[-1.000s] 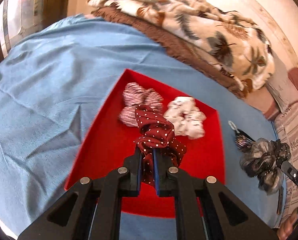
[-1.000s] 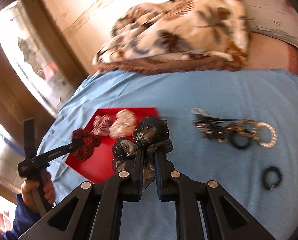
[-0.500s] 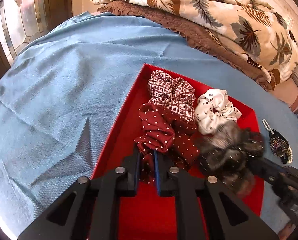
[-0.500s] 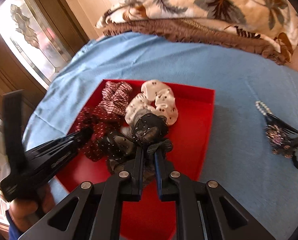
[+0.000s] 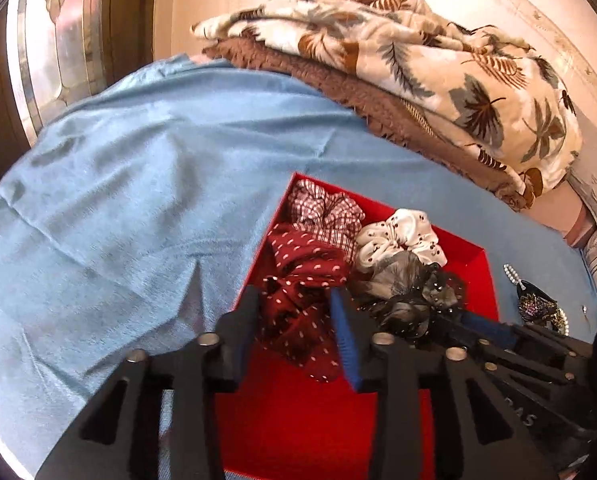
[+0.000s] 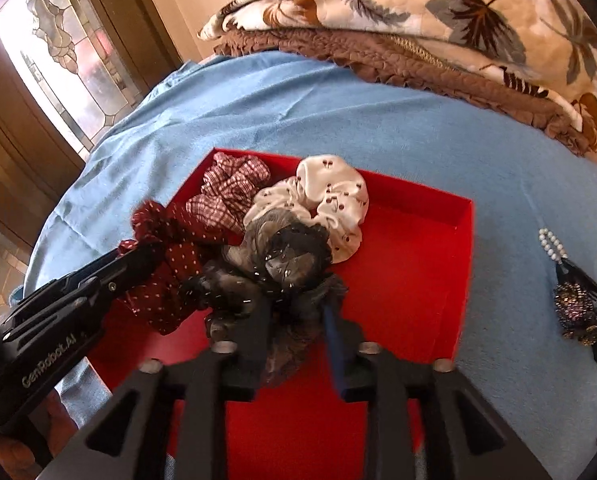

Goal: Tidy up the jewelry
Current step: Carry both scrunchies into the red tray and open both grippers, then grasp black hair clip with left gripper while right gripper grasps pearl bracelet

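A red tray (image 5: 298, 420) lies on the blue bedsheet and holds several scrunchies. The dark red polka-dot scrunchie (image 5: 302, 280) rests in the tray between the parting fingers of my left gripper (image 5: 294, 294), whose jaws are opening and no longer pinch it. Beside it the grey-black sequinned scrunchie (image 6: 282, 256) lies on the tray (image 6: 398, 280) between the fingers of my right gripper (image 6: 297, 304), also opening. Behind them sit a checked scrunchie (image 6: 230, 184) and a white printed scrunchie (image 6: 330, 196). The two grippers are side by side, close together.
A beaded hair clip and dark glittery hair pieces (image 6: 578, 304) lie on the blue sheet (image 5: 118, 200) right of the tray. A folded leaf-print blanket (image 5: 418, 52) lies along the back. A stained-glass door (image 6: 58, 52) stands at the left.
Both grippers went from shut on their scrunchies to jaws apart. The right gripper came from the right over the tray and down with the grey-black scrunchie, which now lies in the tray.
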Demonstrator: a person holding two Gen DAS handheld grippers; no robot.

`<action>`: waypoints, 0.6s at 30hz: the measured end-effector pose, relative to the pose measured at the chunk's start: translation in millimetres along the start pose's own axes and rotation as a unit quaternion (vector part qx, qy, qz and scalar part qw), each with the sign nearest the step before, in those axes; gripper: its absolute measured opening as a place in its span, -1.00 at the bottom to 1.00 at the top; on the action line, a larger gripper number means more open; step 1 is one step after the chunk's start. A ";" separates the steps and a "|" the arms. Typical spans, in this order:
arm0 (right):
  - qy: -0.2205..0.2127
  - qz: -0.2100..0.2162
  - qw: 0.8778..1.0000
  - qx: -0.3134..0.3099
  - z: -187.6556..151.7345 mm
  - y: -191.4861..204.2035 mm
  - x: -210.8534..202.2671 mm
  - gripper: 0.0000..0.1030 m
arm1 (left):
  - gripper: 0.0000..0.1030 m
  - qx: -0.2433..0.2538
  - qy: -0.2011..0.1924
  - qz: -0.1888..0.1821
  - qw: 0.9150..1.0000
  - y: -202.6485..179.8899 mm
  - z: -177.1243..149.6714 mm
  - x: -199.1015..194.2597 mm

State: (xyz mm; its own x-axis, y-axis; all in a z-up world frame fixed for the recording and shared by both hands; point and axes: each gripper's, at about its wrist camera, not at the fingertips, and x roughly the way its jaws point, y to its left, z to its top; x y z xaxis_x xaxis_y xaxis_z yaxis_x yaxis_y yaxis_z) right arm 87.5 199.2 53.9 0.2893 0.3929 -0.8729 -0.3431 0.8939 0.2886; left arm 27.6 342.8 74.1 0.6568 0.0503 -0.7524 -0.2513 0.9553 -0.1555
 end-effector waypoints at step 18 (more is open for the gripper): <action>-0.068 -0.024 0.997 0.031 -47.7 -62.9 -117.9 0.21 | 0.05 -0.012 -0.026 0.020 0.999 9.6 -20.2 -27.1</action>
State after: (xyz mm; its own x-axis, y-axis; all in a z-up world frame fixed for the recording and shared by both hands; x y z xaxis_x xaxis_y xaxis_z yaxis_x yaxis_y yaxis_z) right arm 32.3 86.4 119.9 0.4240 0.3718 -0.8258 -0.2723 0.9220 0.2753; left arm -7.0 344.7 80.0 0.6814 0.1034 -0.7245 -0.2945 0.9450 -0.1420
